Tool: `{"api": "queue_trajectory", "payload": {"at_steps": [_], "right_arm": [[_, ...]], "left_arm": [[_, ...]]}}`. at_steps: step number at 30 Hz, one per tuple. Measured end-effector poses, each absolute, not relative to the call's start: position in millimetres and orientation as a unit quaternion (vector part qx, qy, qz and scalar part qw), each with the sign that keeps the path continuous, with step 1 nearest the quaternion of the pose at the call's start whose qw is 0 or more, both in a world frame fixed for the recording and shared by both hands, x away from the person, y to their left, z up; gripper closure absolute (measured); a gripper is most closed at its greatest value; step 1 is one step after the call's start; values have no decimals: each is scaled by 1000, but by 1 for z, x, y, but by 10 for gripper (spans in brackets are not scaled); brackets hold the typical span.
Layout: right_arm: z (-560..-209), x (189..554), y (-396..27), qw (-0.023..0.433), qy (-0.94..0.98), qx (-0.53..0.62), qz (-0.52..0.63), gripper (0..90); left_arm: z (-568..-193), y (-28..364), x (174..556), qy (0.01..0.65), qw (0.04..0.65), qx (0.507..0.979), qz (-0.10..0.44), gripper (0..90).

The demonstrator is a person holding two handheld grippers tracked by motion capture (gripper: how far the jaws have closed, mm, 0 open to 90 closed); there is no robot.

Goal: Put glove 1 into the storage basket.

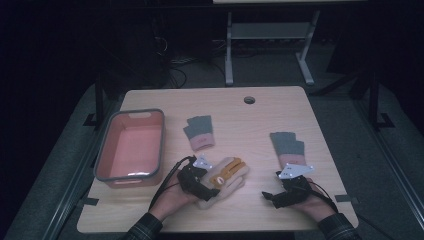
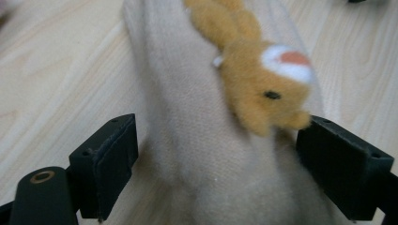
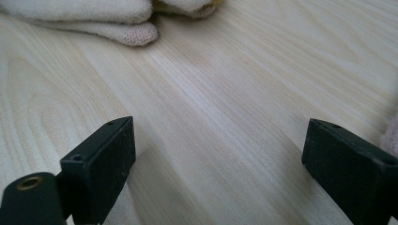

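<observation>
One cream glove (image 1: 227,181) with a fuzzy orange animal (image 2: 263,89) on it lies near the table's (image 1: 260,120) front edge, its cuff end hidden under the left gripper (image 1: 202,187), whose spread jaws straddle the cloth with the pads seemingly not pressing it. Well to its right the right gripper (image 1: 275,197) hovers, jaws wide over bare wood and nothing between them. Farther back lie two grey-and-pink gloves (image 1: 200,131) (image 1: 289,148) and a pink basket (image 1: 131,176); the surroundings are too dark to read.
</observation>
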State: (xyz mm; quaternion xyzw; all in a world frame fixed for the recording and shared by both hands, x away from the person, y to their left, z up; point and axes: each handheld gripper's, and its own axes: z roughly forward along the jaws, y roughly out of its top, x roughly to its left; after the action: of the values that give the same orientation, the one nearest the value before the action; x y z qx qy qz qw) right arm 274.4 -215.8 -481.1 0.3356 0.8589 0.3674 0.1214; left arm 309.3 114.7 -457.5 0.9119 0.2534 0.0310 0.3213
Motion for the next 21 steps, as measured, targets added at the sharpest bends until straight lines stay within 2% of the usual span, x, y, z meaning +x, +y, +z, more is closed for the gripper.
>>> {"api": "queue_trajectory", "payload": {"at_steps": [8, 9, 12, 16, 21], "right_arm": [[-482, 274, -216, 122, 856, 340, 369, 87], [-482, 274, -216, 122, 856, 340, 369, 87], [-482, 274, -216, 123, 856, 340, 369, 87], [-482, 274, -216, 122, 856, 340, 369, 87], [-482, 274, -216, 123, 856, 340, 369, 87]], "left_arm": [[-461, 114, 308, 252, 317, 914, 35, 142], [-461, 114, 307, 246, 320, 915, 33, 168], [-459, 113, 304, 237, 321, 916, 28, 326], [-458, 114, 305, 240, 322, 915, 29, 453], [-458, 118, 306, 246, 336, 909, 14, 560]]}}
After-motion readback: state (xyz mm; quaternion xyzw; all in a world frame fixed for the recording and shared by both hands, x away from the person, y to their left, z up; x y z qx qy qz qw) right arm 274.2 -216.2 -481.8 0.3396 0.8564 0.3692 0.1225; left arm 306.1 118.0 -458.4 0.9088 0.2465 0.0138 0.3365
